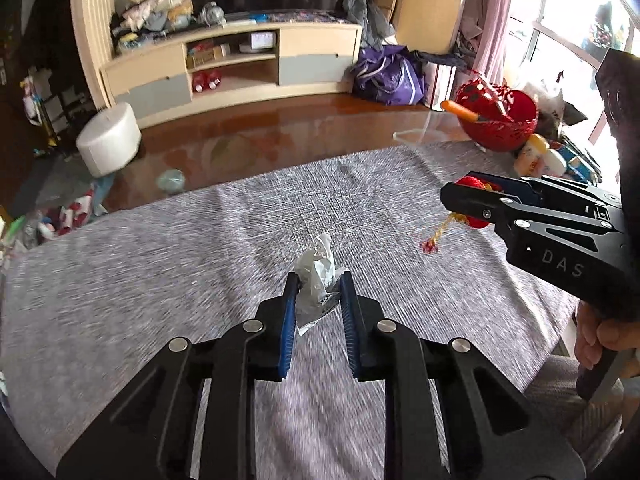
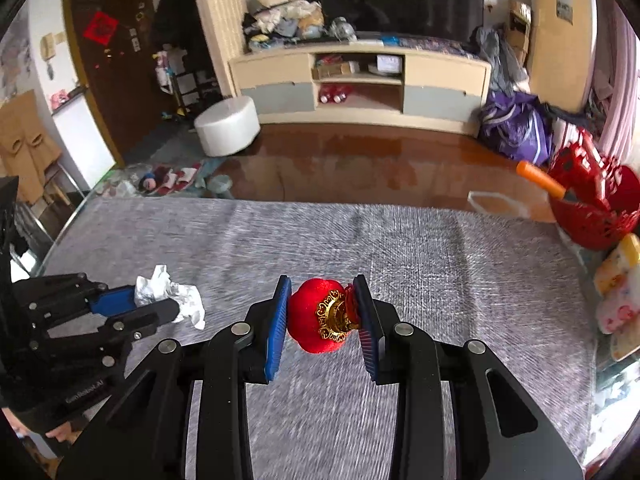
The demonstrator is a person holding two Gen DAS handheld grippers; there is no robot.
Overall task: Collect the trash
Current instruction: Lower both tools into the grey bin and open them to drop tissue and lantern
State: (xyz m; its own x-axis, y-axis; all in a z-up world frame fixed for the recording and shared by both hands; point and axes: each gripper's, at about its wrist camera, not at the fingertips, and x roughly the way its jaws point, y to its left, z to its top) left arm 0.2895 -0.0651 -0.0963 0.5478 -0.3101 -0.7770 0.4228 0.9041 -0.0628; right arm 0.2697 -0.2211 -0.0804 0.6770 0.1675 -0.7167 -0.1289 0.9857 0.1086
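In the left wrist view, the left tool [image 1: 318,292] at lower centre grips a crumpled white paper wad [image 1: 316,276] between its blue pads above the grey woven tabletop [image 1: 160,280], while the right tool [image 1: 460,200] enters from the right edge. In the right wrist view, the right tool [image 2: 322,312] at lower centre clamps a small red fabric lantern with a gold cap [image 2: 316,320], and the left tool [image 2: 160,300] holds the paper wad [image 2: 168,292] at the lower left.

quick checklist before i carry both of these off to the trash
1. Left gripper shut on the crumpled paper: ok.
2. Right gripper shut on the red ornament: ok.
3. Ornament's tassel free of the grey cloth: cannot tell, it hangs low.
4. Paper gripped well between the fingers: ok, though much of it sticks out.
5. Grippers apart from each other: ok.
6. Trash bin in sight: not ok, none visible.
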